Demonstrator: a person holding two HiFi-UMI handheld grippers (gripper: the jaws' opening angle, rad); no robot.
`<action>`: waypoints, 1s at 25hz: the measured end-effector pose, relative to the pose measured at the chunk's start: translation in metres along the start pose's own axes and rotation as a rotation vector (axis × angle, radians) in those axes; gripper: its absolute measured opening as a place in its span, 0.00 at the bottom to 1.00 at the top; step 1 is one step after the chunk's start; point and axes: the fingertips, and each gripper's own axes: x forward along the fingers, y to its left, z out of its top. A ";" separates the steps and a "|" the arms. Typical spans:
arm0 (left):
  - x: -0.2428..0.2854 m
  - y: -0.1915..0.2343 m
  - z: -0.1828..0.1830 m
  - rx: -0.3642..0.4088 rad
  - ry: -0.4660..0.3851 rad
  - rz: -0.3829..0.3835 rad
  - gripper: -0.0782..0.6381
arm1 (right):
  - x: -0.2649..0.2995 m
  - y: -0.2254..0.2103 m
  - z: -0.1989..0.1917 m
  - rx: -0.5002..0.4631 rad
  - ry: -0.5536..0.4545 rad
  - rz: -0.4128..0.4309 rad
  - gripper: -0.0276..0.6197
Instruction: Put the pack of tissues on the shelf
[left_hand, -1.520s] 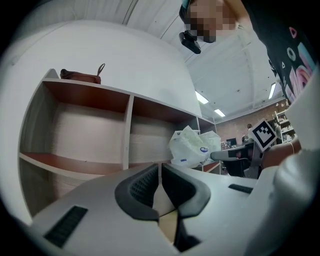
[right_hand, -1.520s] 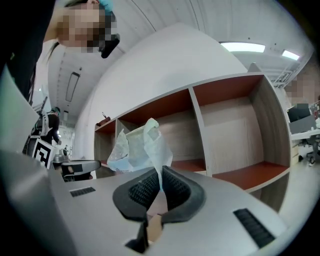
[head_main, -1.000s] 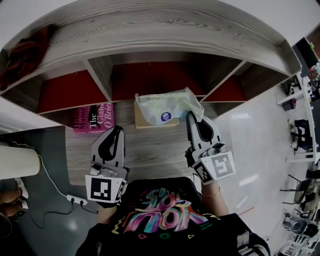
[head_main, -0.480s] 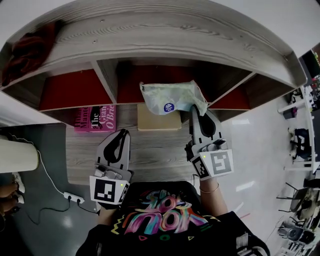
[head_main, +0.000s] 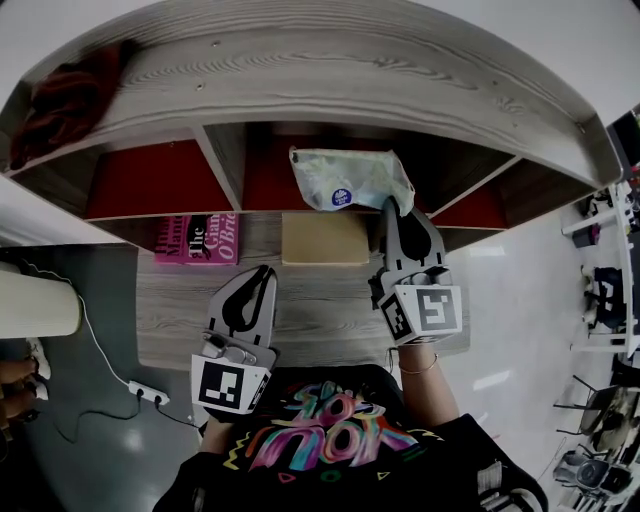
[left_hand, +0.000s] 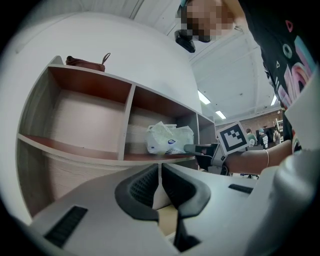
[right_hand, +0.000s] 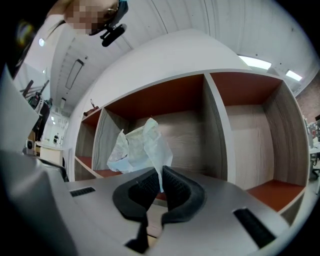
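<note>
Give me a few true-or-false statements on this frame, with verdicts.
1. The right gripper is shut on the pale green plastic-wrapped pack of tissues. True.
2. The left gripper grips the pink book. False: it is shut on nothing; the book lies on the lower board.
3. The pack is in front of the grey wood-grain shelf's middle compartment. True.
4. The dark red bag sits inside the left compartment. False: it lies on top of the shelf.

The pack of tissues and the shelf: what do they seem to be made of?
The pack of tissues looks wrapped in thin, soft plastic film, pale and slightly glossy: it crinkles and bunches where the right gripper pinches it. The shelf looks like board with a matt, pale grey wood-grain surface, probably laminate rather than solid wood. Some inner faces are plain reddish brown.
</note>
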 end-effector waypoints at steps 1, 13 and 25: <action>0.000 -0.001 0.000 0.001 -0.001 -0.002 0.16 | 0.002 -0.001 0.000 0.001 0.000 -0.004 0.08; 0.002 -0.006 -0.004 -0.008 0.010 -0.001 0.16 | 0.016 -0.009 -0.021 -0.010 0.057 -0.038 0.08; 0.000 -0.010 -0.008 -0.019 0.014 -0.007 0.16 | 0.018 -0.004 -0.032 0.007 0.138 -0.003 0.16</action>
